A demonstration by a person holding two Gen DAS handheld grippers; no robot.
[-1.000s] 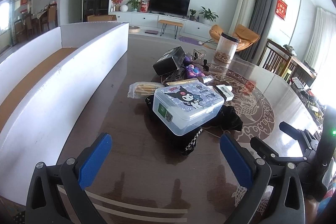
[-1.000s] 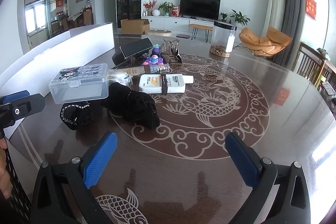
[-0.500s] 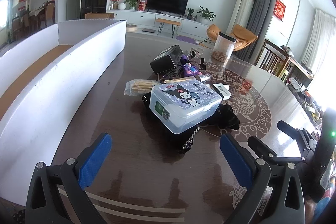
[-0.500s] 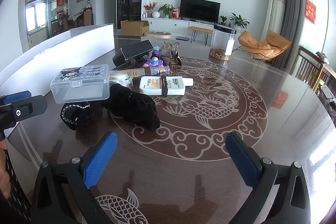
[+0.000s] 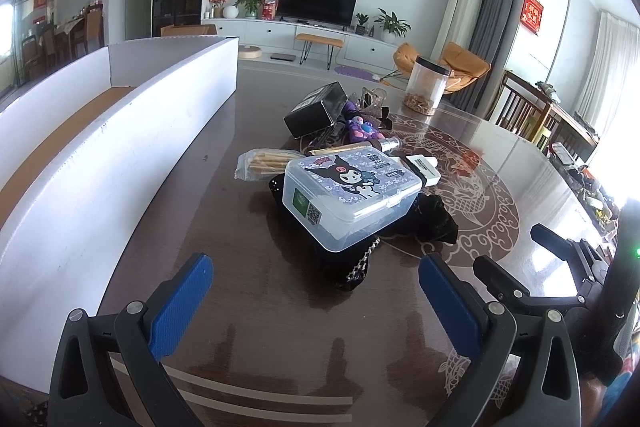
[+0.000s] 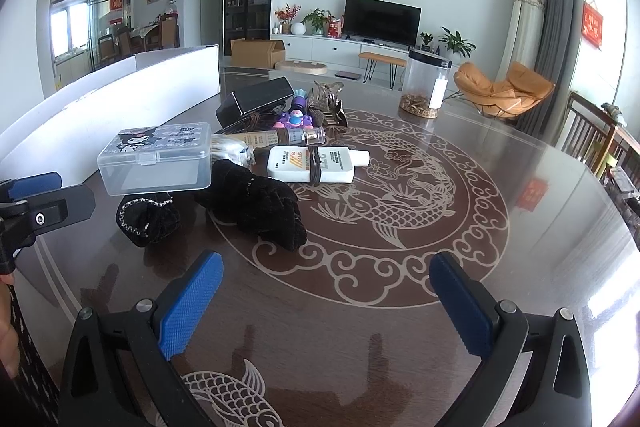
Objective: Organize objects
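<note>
— On the dark glossy surface (image 6: pixel 500 267), what differs from a second ago?

— Little. The left tool (image 5: pixel 316 291) has eased slightly nearer the pile, so the clear plastic box (image 5: pixel 350 197) looms larger; the things themselves lie where they were. The right tool (image 6: pixel 326 301) has barely shifted.

— And the tools' state?

— Both stand wide apart, blue ribbed pads (image 6: pixel 190 301) bare, holding nothing, hovering short of the pile.

— Materials?

— The box is rectangular, translucent, with a cartoon-printed lid and a front latch. It rests on a black fuzzy cloth pouch (image 6: pixel 256 205) trimmed in pale stitching. Beside it lies a crinkled clear bag of wooden sticks (image 5: pixel 266 163), a flat white squeeze bottle (image 6: pixel 314 165) banded by a black elastic, a slim tube with a clear cap (image 6: pixel 280 137), a purple toy (image 6: pixel 294 119) and a black carton (image 6: pixel 254 101).

— Which way do they point?

— In the right view the white bottle's long axis runs left to right, its cap to the right. The box's long side runs the same way, latch facing the camera. A white cardboard tray (image 5: pixel 120 147) stretches along the left edge.
</note>
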